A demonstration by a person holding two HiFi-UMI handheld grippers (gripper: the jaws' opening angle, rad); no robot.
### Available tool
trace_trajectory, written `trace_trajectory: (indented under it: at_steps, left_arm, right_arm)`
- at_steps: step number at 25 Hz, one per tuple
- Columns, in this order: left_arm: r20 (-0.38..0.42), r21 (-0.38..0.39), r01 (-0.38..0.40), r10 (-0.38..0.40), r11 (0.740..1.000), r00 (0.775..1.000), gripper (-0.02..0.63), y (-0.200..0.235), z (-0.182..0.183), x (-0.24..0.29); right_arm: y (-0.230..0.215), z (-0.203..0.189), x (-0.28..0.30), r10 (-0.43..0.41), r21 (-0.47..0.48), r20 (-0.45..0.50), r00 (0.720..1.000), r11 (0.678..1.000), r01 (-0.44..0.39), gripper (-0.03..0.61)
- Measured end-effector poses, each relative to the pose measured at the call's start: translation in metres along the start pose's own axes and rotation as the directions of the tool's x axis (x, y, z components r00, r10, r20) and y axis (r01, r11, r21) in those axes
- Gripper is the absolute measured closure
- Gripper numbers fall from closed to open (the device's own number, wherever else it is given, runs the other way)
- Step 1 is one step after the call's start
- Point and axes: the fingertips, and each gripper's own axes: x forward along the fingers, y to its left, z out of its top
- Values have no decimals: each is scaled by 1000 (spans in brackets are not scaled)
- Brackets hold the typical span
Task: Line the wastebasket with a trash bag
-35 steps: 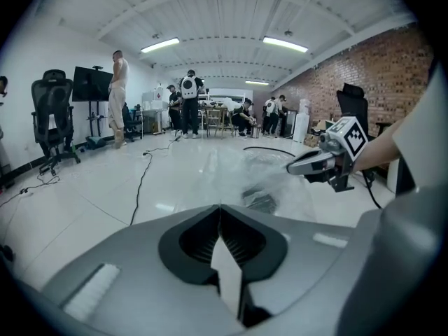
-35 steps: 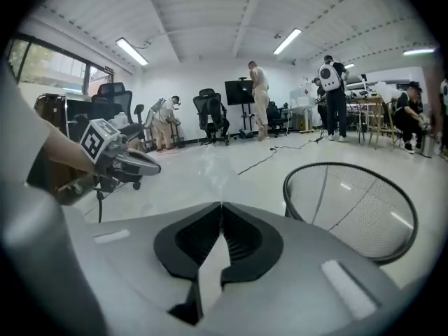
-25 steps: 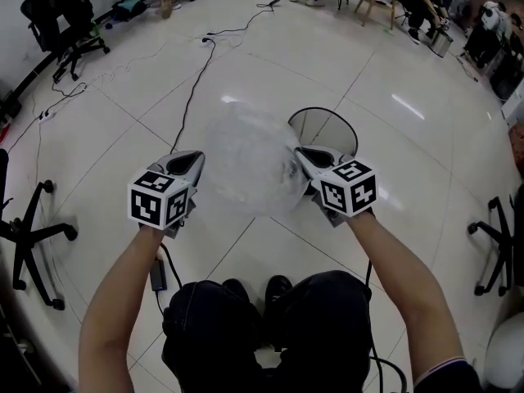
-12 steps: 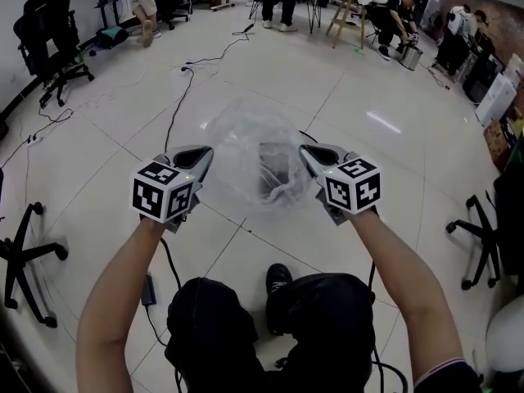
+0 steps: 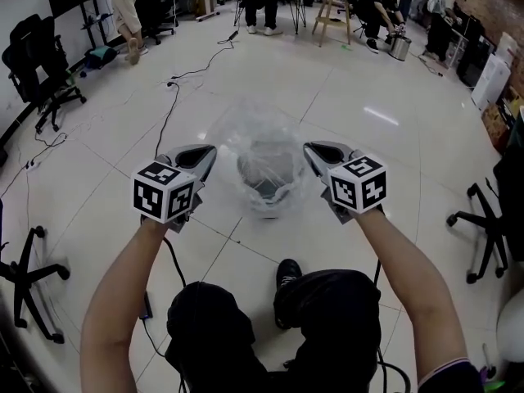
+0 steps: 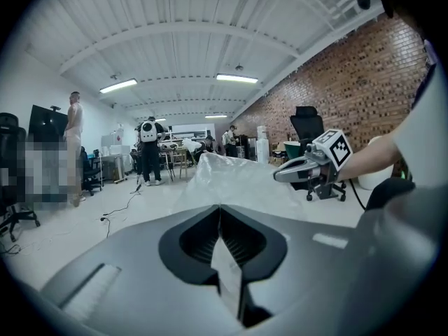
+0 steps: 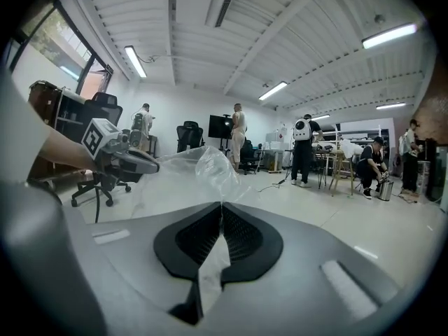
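A clear, crinkled trash bag [image 5: 260, 146] hangs spread between my two grippers, above the floor. My left gripper [image 5: 208, 151] is shut on the bag's left edge, and a strip of film [image 6: 225, 257] runs out from between its closed jaws. My right gripper [image 5: 310, 147] is shut on the right edge, with film [image 7: 212, 264] caught the same way. The dark round wastebasket [image 5: 266, 174] stands on the floor under the bag and shows only dimly through the plastic. Each gripper view shows the bag [image 6: 238, 180] [image 7: 185, 173] stretching across to the other gripper.
Black cables [image 5: 168, 109] run over the white tiled floor ahead. Office chairs stand at the left [image 5: 37, 80] [image 5: 24, 273] and right [image 5: 483, 219]. People, stools and desks fill the far end of the room [image 5: 360, 6]. My own shoe [image 5: 286, 273] is just behind the basket.
Both grippers have risen and moved forward with the bag stretched between them. The wastebasket, which showed beside the bag's right edge, now lies behind the plastic.
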Motion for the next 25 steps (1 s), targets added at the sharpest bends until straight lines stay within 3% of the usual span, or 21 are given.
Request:
trace_trajectory:
  at_steps: [10, 18, 25]
  left_arm:
    - [-7, 13, 60, -60, 998, 998, 602, -24, 12, 61]
    - [-35, -31, 77, -78, 997, 996, 601, -18, 0, 100]
    - [-105, -65, 59, -66, 996, 992, 601, -2, -23, 125]
  right_arm:
    - [-55, -15, -12, -29, 15, 0, 1000, 999, 29, 577]
    - [-88, -27, 1, -21, 13, -43, 999, 1000, 22, 577]
    - [-110, -46, 27, 11, 27, -94, 996, 1000, -9, 577]
